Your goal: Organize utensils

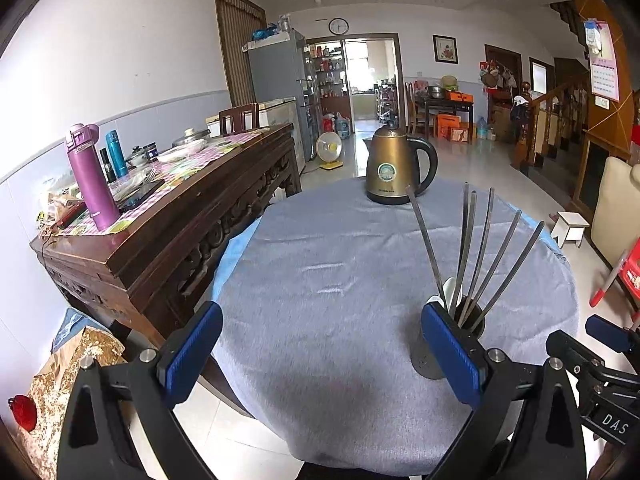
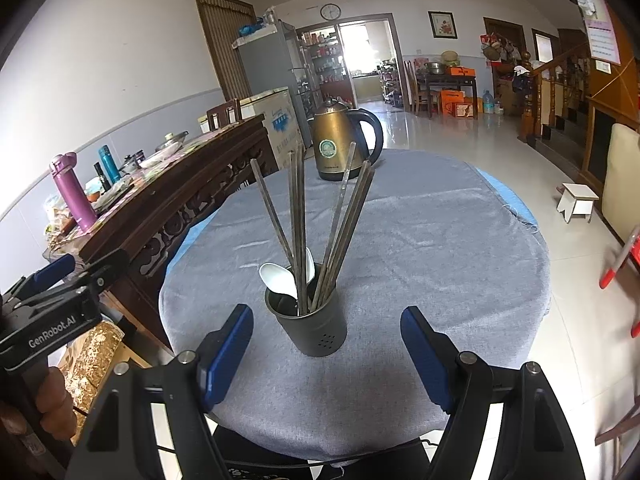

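Observation:
A dark grey utensil holder (image 2: 316, 326) stands upright on the grey tablecloth (image 2: 420, 248). Several dark chopsticks (image 2: 344, 216) fan out of it, beside two white spoons (image 2: 278, 278). My right gripper (image 2: 326, 354) is open, its blue pads a little short of the holder on either side, nothing between them. In the left wrist view the holder (image 1: 474, 322) sits just behind the right pad, chopsticks (image 1: 496, 256) rising from it. My left gripper (image 1: 320, 356) is open over bare cloth, left of the holder. The right gripper (image 1: 600, 336) shows at the right edge.
A bronze electric kettle (image 2: 340, 142) stands at the table's far side. A dark wooden sideboard (image 1: 168, 224) with flasks and dishes runs along the left, close to the table. A white stool (image 2: 578, 202) and red chair are on the right floor.

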A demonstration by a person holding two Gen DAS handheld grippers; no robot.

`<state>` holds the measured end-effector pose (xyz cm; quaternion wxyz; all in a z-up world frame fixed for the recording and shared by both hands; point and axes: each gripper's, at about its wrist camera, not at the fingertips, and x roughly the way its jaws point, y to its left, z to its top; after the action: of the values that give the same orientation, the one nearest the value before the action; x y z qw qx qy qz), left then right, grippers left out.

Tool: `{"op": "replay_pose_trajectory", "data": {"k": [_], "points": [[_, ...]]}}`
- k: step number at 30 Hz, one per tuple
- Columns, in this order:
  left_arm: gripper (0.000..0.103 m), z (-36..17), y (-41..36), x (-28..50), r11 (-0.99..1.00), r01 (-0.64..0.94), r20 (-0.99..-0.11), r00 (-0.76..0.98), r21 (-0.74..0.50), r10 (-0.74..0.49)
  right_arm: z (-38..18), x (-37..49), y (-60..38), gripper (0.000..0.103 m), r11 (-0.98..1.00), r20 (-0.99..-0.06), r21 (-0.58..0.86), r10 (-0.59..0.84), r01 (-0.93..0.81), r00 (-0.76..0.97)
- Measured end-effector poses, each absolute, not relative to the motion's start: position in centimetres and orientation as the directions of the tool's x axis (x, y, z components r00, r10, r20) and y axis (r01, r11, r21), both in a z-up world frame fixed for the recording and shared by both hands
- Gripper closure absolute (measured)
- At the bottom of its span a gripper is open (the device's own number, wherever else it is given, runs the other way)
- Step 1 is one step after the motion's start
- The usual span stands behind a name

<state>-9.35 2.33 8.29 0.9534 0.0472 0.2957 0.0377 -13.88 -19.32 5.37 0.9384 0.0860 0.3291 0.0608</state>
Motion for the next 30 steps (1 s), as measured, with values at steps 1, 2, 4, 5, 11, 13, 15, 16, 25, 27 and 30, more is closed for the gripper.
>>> {"op": "replay_pose_trajectory", "data": {"k": [1,2,4,5,11,13,15,16,25,27,30], "points": [[0.004,8.3,2.3,-9.3,0.993,-0.045,-0.561,0.822,0.113,0.101,5.4,-13.9,-19.3,0.024,0.978,-0.608,0.201,0.172,-0.059,0.775],[0.004,8.2,2.4,-9.4,0.993,-0.046,-0.562,0.821,0.113,0.102,5.3,-13.8,-19.2,0.024,0.978,-0.609,0.200,0.172,-0.060,0.775],[0.004,8.2,2.4,-9.4,0.993,-0.042,-0.565,0.819,0.112,0.098,5.3,-13.8,-19.1,0.024,0.978,-0.610,0.198,0.172,-0.061,0.774],[0.004,8.2,2.4,-9.4,0.993,-0.041,-0.565,0.819,0.113,0.098,5.3,-13.8,-19.0,0.024,0.978,-0.610,0.197,0.173,-0.063,0.773],[0.004,8.0,2.4,-9.4,0.993,-0.037,-0.568,0.817,0.113,0.095,5.2,-13.7,-18.9,0.024,0.979,-0.610,0.196,0.172,-0.063,0.773],[0.004,7.9,2.4,-9.4,0.993,-0.038,-0.569,0.817,0.114,0.096,5.3,-13.7,-18.9,0.024,0.978,-0.611,0.197,0.173,-0.063,0.772],[0.004,7.8,2.4,-9.3,0.993,-0.039,-0.571,0.815,0.114,0.098,5.2,-13.6,-18.9,0.024,0.978,-0.612,0.198,0.172,-0.062,0.772],[0.004,7.8,2.5,-9.2,0.993,-0.042,-0.573,0.814,0.114,0.100,5.2,-13.5,-19.0,0.024,0.978,-0.613,0.198,0.173,-0.062,0.771],[0.004,6.7,2.7,-8.2,0.993,-0.045,-0.597,0.796,0.113,0.104,4.4,-12.5,-19.0,0.024,0.978,-0.625,0.200,0.176,-0.062,0.761],[0.004,6.5,2.6,-7.9,0.993,-0.044,-0.603,0.791,0.112,0.103,4.3,-12.3,-19.1,0.024,0.978,-0.622,0.197,0.173,-0.061,0.764],[0.004,6.2,2.5,-7.5,0.993,-0.042,-0.605,0.790,0.110,0.100,4.2,-11.9,-19.1,0.024,0.978,-0.622,0.196,0.174,-0.064,0.764]]}}
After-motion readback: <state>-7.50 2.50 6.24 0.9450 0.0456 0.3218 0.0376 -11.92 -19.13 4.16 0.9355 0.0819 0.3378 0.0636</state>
